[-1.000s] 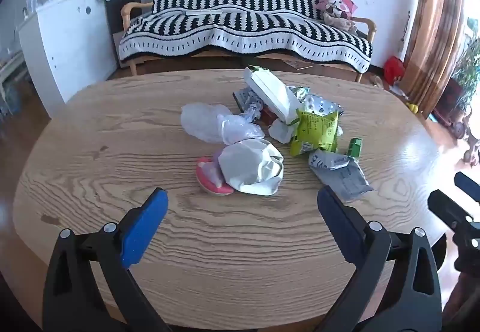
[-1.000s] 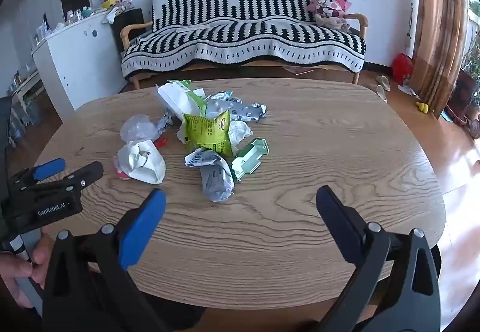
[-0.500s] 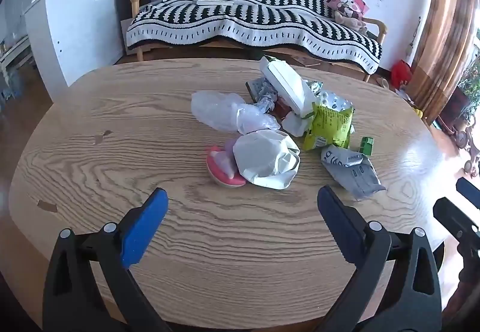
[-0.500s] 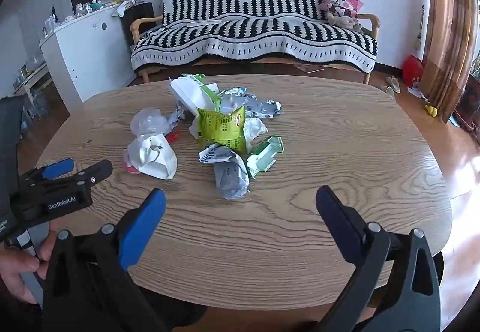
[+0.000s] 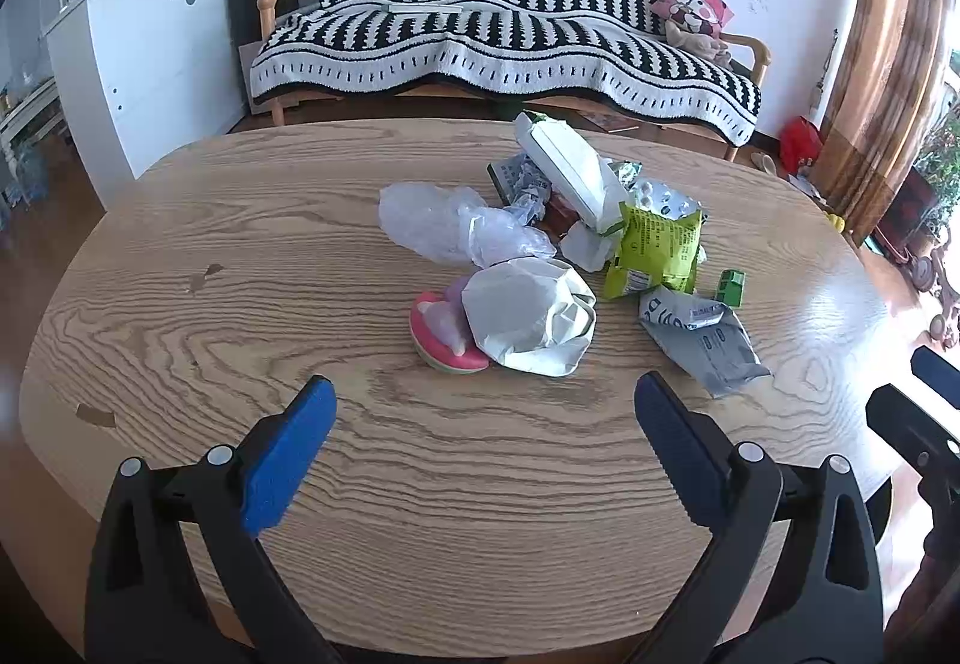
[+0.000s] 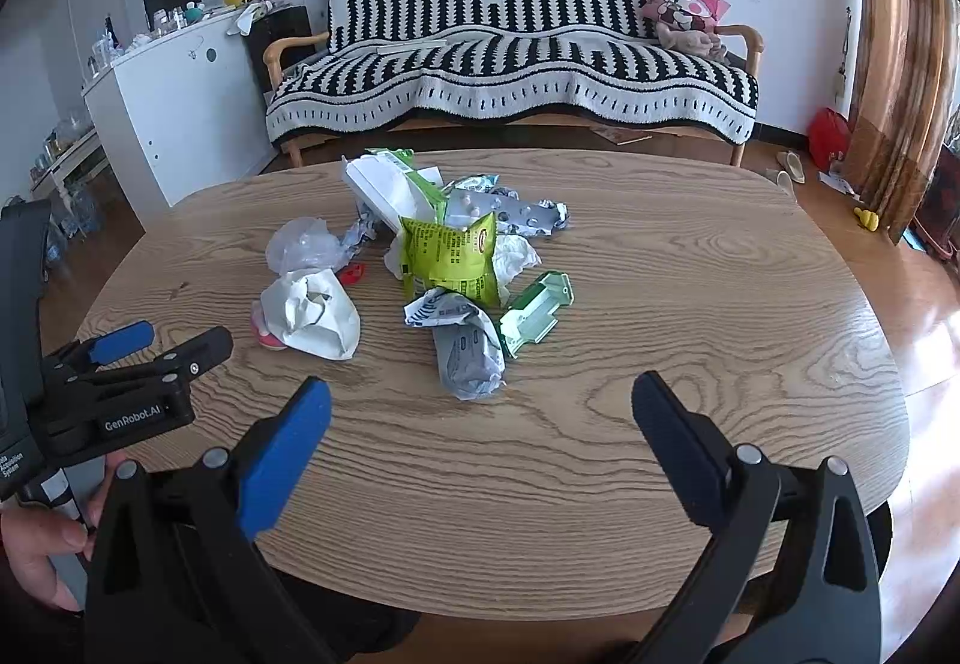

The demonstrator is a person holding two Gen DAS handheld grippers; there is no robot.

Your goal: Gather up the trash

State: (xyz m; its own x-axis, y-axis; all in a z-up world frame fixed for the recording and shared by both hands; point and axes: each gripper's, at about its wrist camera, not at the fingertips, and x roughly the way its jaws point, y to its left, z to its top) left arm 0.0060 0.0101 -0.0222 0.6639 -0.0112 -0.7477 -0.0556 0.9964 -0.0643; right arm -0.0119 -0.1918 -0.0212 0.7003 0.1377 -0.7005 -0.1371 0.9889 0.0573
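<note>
Both our grippers — left (image 5: 480, 412), right (image 6: 480, 406) — gape wide and empty, trash pile (image 5: 576, 256) just ahead on the table (image 5: 240, 274).

A home living room: a sofa (image 5: 504, 46) under a black-and-white striped throw, a cartoon cushion (image 5: 690, 7) at its end, brown curtains (image 5: 882, 64), a white cabinet (image 5: 150, 64), wood floor.
</note>
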